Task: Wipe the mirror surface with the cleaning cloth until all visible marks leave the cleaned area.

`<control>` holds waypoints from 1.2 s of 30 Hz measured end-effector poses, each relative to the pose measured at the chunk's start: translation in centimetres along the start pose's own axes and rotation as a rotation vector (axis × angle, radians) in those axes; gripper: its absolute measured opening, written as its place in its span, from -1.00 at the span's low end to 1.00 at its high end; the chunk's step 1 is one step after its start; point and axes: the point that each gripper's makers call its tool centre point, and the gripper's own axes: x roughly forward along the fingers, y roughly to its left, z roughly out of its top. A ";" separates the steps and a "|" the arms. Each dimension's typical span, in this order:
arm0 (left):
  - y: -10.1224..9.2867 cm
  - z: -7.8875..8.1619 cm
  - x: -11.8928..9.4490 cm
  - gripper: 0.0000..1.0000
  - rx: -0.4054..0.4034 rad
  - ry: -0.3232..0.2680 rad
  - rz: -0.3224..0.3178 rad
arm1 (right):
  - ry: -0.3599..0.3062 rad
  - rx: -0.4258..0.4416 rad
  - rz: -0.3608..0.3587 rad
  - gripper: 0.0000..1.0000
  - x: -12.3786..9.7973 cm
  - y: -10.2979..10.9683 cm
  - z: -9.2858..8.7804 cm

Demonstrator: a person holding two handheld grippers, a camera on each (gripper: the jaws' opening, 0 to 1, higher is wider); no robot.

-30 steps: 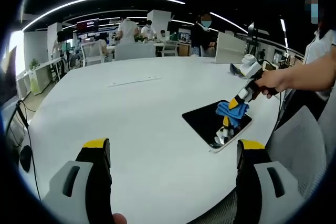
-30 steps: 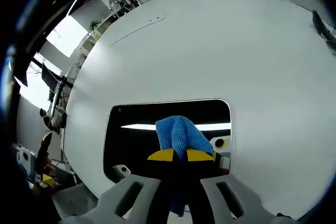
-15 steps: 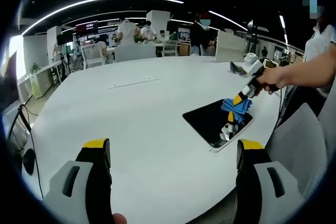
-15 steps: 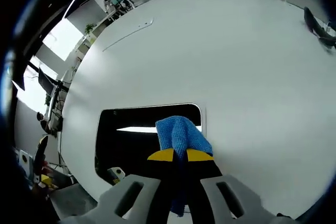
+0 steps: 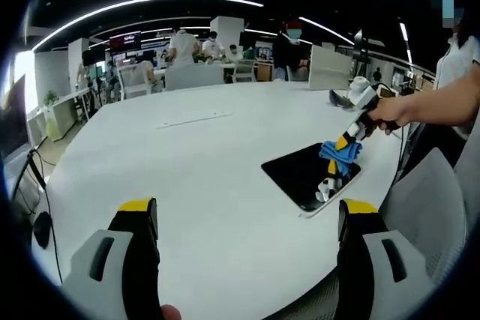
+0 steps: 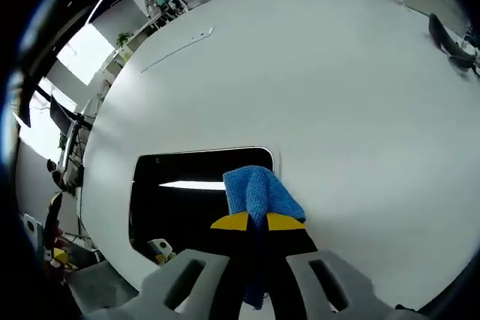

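A dark rectangular mirror (image 5: 304, 177) (image 6: 187, 192) lies flat on the white table near its edge. My right gripper (image 6: 257, 222) (image 5: 341, 144) is shut on a blue cleaning cloth (image 6: 259, 194) (image 5: 339, 154), which rests at the mirror's right end. A person's hand (image 5: 390, 112) holds that gripper. The mirror reflects a ceiling light strip and the gripper. My left gripper (image 5: 244, 211) hangs open above the table, well short of the mirror, with nothing between its yellow-tipped fingers (image 5: 137, 207).
The round white table (image 5: 187, 155) stretches far back. A small dark object (image 6: 446, 39) lies at its far right. A grey chair (image 5: 435, 200) stands beside the mirror's edge. People and desks fill the room behind.
The right gripper has slid the cloth toward the mirror's right end, so more bare mirror shows to its left. The left gripper has stayed still.
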 end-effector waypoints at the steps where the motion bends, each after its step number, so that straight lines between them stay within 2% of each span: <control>1: 0.0 0.0 0.0 0.98 -0.001 -0.001 0.000 | -0.001 -0.007 -0.002 -0.99 0.2 0.1 0.0; 11: -0.2 0.0 -0.1 0.98 -0.006 -0.009 0.003 | -0.021 0.023 -0.006 -0.99 0.1 -0.1 0.0; 36: -0.7 -0.3 0.1 0.98 0.012 -0.006 -0.023 | -0.031 0.082 -0.001 -0.99 -1.5 0.3 -3.5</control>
